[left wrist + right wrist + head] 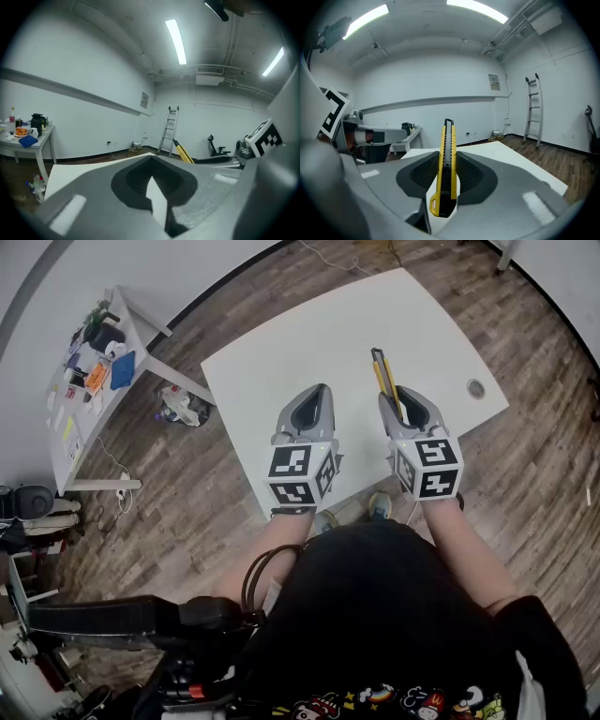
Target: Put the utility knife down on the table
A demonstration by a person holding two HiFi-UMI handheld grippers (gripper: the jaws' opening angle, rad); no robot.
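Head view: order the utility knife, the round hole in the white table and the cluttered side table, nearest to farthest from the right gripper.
1. Utility knife: clamped between the jaws of the right gripper.
2. Round hole: in the white table, to the gripper's right.
3. Side table: far off to the left.

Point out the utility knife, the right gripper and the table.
utility knife (446, 164), right gripper view, middle of its body
right gripper (403, 404), head view, between its fingertips
table (309, 343), head view, bare top

Right gripper (445, 180) clamps utility knife (446, 168) — upright.
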